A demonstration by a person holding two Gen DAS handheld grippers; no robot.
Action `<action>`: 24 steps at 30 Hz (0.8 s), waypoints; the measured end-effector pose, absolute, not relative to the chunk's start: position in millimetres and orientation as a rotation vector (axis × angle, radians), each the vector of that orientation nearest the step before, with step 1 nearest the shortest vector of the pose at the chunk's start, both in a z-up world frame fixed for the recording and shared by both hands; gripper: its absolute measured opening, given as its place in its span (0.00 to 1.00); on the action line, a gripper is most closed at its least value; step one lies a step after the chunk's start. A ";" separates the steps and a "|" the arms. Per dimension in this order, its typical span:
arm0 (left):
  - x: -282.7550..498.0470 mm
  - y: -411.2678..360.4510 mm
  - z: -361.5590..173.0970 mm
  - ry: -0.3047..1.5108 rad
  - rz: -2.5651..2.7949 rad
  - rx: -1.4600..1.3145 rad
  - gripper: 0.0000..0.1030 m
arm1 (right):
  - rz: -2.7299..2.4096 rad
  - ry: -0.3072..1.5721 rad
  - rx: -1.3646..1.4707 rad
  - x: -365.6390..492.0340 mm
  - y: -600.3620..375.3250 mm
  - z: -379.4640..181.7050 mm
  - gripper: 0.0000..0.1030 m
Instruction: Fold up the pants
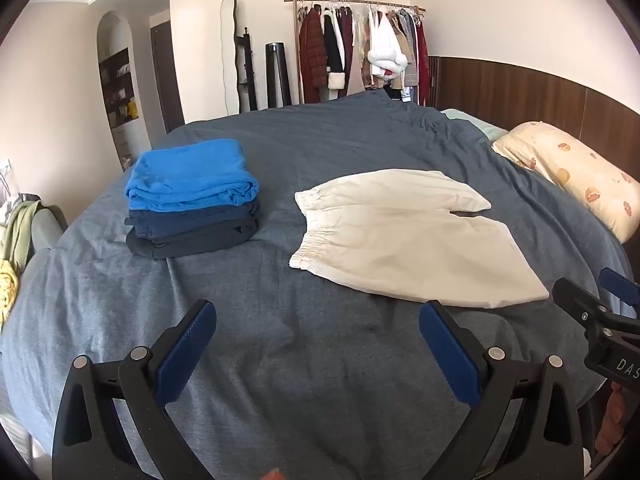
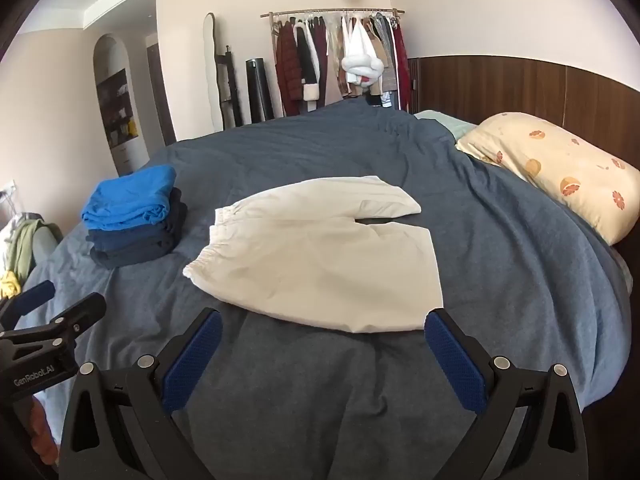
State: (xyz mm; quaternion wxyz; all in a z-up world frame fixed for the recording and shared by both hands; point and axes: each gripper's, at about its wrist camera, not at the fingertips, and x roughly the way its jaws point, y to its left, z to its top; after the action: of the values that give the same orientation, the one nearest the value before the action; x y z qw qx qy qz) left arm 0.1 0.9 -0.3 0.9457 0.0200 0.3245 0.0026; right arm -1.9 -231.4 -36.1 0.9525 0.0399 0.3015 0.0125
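Cream shorts [image 2: 316,252] flat on blue-grey duvet [image 2: 500,280], just beyond right gripper [image 2: 322,338]; left gripper [image 1: 318,332] likewise wide, empty. Folded stack [image 1: 192,196] far left, clear.

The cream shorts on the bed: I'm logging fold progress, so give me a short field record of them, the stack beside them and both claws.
garment: cream shorts spread flat, unfolded, on the blue-grey bedcover
waistband: elastic, facing the stack
legs: both laid out, pointing toward the pillow
stack: folded clothes, bright blue piece on top, darker ones beneath, apart from the shorts
left claw: open, empty, above the bedcover short of the shorts
right claw: open, empty, just short of the shorts' near edge
fold status: not yet begun
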 end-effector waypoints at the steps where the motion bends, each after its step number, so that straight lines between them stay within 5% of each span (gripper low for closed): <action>1: 0.2 1.7 -0.4 0.658 0.007 0.040 1.00 | 0.027 0.612 0.078 -2.2 -231.1 -36.5 0.99; 24: -10.5 -0.9 25.3 0.588 -0.018 0.035 1.00 | 0.042 0.587 0.076 -4.3 -230.4 -24.7 0.99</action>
State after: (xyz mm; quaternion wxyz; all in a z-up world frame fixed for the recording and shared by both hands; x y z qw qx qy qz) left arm -10.5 -0.9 25.3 0.9569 0.0175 0.2897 -0.0088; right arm -4.3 -230.4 -24.7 0.9563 0.0376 0.2891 0.0209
